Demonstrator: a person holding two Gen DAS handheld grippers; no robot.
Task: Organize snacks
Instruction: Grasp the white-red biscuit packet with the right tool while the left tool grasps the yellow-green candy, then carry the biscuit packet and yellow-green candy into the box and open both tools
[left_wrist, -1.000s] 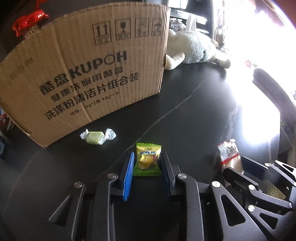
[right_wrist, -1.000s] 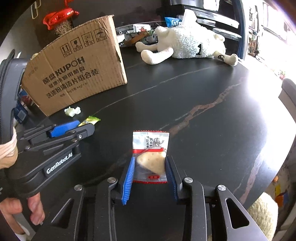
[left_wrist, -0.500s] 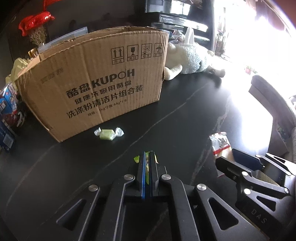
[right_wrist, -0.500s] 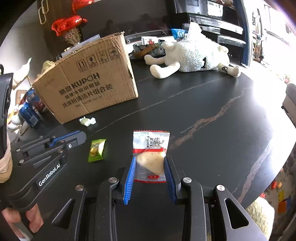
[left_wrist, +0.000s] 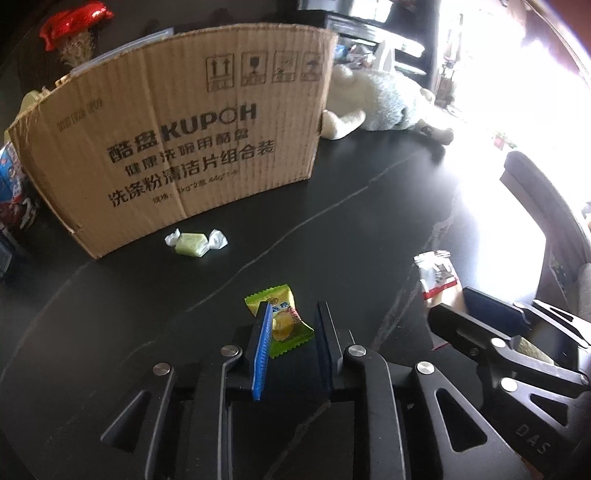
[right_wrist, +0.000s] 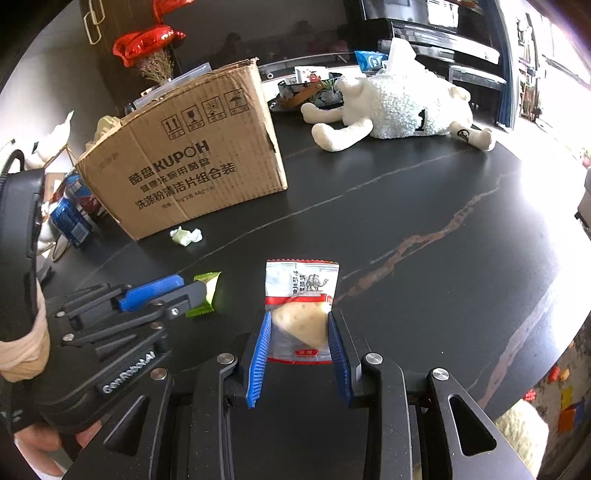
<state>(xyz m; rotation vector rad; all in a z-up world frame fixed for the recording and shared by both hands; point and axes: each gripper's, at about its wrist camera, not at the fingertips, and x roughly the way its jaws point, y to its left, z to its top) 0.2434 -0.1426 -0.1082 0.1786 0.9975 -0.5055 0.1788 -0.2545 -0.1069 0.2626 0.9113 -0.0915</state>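
Far left stands the cardboard box (left_wrist: 177, 147), then the left gripper (left_wrist: 291, 325), parted around the light, crinkly green-yellow candy (left_wrist: 280, 319), then the right gripper (right_wrist: 300, 328) lightly flanking the slippery clear packet (right_wrist: 301, 306) mid-body.

A white plush sheep (right_wrist: 402, 107) lies on the far side of the black marble-veined table (right_wrist: 424, 206), a red foil balloon (right_wrist: 147, 40) stands far left, and blue drink cans (right_wrist: 72, 218) sit at the left edge.
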